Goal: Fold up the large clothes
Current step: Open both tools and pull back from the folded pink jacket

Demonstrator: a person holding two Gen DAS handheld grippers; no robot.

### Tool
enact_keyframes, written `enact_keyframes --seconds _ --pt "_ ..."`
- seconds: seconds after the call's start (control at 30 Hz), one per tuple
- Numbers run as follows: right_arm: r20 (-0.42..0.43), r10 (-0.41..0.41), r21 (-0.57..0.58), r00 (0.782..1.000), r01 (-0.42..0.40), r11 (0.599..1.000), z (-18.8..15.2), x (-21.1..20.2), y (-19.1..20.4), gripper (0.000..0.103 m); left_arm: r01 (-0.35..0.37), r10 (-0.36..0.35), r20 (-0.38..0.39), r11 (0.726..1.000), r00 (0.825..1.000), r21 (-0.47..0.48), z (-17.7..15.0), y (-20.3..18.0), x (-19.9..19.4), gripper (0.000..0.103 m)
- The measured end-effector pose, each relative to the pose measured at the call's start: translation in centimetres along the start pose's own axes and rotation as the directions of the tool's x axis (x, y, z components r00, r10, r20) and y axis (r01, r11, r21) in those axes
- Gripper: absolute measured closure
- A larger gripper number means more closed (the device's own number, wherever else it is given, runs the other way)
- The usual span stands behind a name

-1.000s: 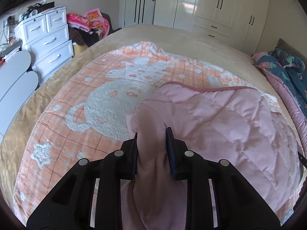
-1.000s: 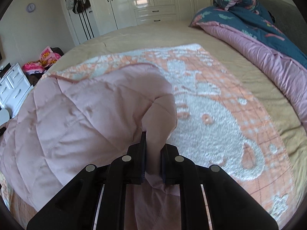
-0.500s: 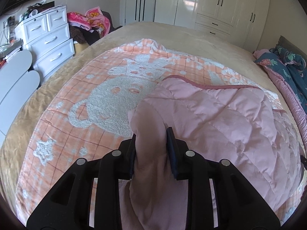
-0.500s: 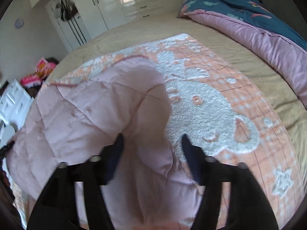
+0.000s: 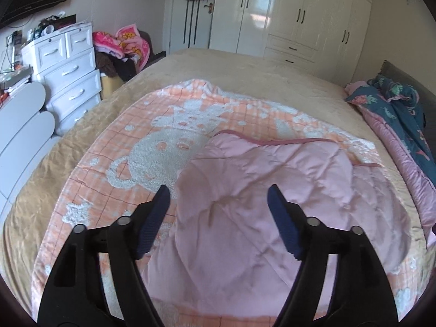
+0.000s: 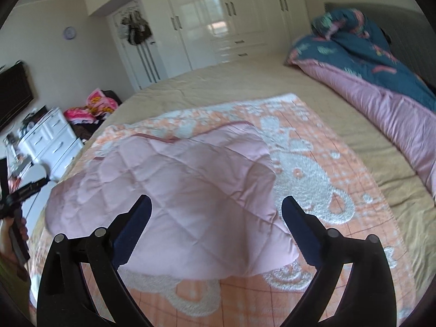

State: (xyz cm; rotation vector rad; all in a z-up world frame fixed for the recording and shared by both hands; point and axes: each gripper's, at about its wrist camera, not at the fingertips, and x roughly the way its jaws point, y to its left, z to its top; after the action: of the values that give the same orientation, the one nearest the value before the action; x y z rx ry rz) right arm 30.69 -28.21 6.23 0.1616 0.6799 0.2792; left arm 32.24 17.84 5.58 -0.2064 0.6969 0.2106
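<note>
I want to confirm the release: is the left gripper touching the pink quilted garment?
Apart. In the left wrist view the left gripper stands wide open, both fingers spread, and the pink quilted garment lies flat below, with nothing pinched.

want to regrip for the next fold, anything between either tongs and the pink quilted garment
Nothing visible. Both the left tongs and right tongs are open, directly over the garment, which lies on the orange blanket with nothing on top of it.
</note>
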Motion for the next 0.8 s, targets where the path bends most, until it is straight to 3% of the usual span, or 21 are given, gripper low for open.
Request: enact_keyframes --seconds 0.2,0.5,0.8 --pt "0.060 0.017 -0.074 0.998 -0.012 0.997 -0.4 -4.0 1.7 0.004 0.034 -0.035 0.031 0.999 0.999 0.014 -0.6 -0.7 -3.9 0.009" --pt "0.109 0.015 -0.122 0.994 -0.002 0.993 -1.0 -7.8 2.7 0.004 0.064 -0.067 0.071 0.997 0.995 0.045 -2.2 -1.5 -8.6 0.009" --pt "0.115 0.029 -0.111 0.993 -0.017 0.994 -2.6 -9.7 2.9 0.004 0.062 -0.065 0.043 0.997 0.997 0.053 -4.6 -1.7 -10.1 0.009"
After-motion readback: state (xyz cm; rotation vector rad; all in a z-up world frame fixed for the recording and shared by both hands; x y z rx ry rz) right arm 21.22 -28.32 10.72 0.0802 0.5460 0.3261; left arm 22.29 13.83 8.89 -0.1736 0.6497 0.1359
